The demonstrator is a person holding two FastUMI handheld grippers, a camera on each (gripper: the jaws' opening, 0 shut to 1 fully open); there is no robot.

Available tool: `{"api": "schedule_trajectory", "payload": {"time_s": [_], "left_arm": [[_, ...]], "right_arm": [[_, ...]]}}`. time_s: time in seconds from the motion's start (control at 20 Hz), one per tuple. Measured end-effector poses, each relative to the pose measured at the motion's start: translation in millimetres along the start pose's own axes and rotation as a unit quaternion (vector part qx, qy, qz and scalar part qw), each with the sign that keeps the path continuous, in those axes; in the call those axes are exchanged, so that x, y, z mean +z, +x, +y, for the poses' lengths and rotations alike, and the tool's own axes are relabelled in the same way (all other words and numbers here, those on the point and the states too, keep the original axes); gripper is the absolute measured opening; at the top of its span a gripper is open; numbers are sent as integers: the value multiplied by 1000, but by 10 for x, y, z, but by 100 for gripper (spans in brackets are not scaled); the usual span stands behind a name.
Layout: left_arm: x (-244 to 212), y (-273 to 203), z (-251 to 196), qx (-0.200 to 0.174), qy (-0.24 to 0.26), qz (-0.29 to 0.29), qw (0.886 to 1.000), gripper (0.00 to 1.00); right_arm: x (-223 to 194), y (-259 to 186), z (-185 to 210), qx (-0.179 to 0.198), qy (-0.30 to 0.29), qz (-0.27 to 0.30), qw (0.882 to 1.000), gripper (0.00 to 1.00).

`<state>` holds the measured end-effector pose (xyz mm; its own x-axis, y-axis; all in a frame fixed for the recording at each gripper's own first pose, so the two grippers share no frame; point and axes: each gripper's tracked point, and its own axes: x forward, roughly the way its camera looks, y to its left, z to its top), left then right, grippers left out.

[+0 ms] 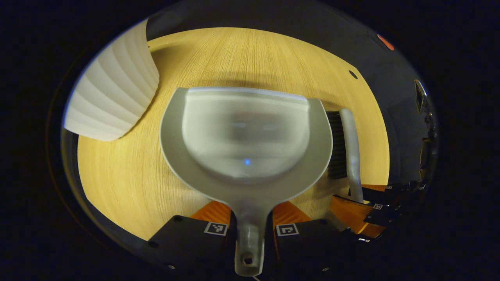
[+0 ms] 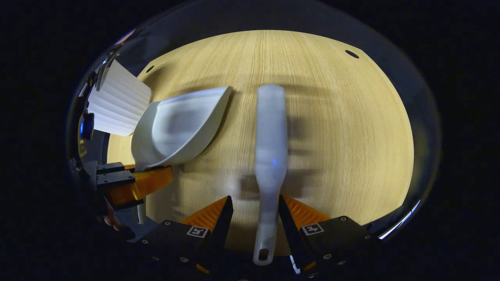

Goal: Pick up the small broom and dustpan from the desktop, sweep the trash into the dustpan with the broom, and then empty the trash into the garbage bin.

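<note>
In the left gripper view the grey translucent dustpan (image 1: pixel 246 132) lies just ahead, mouth facing away, over the wooden desktop (image 1: pixel 129 179). My left gripper (image 1: pixel 250 208) is shut on its handle. The small broom (image 1: pixel 349 148), pale handle and black bristles, sits close to the pan's right rim with the right gripper (image 1: pixel 353 199) on its handle. In the right gripper view the broom (image 2: pixel 270 136) runs straight ahead, seen from its back, with my right gripper (image 2: pixel 256 203) shut on its handle. The dustpan (image 2: pixel 179 125) is to the left, held by the left gripper (image 2: pixel 144 179).
A white ribbed garbage bin (image 1: pixel 113 93) stands at the desktop's far left; in the right gripper view the bin (image 2: pixel 117 101) is beyond the dustpan. Small round holes (image 2: pixel 351 54) mark the desktop's far edge. Bare wood (image 2: pixel 351 148) lies right of the broom.
</note>
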<state>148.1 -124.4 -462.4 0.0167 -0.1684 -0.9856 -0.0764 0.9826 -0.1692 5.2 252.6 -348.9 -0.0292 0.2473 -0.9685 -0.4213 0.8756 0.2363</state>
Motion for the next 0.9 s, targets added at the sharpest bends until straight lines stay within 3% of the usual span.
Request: {"api": "schedule_trajectory", "payload": {"time_s": [0.2,0.4,0.65,0.9], "left_arm": [[-72,40,48,20,6,3,1000,31],[-167,11,-97,-12,-6,18,1000,36],[-123,-120,-155,-22,-9,-2,1000,58],[-3,-360,-218,-35,-6,-47,998,63]], "right_arm": [[-2,45,-84,-12,10,-3,1000,71],[38,30,-125,-21,11,-8,1000,75],[79,-17,-186,-31,19,-20,999,84],[259,-286,-212,-34,29,-66,997,92]]}}
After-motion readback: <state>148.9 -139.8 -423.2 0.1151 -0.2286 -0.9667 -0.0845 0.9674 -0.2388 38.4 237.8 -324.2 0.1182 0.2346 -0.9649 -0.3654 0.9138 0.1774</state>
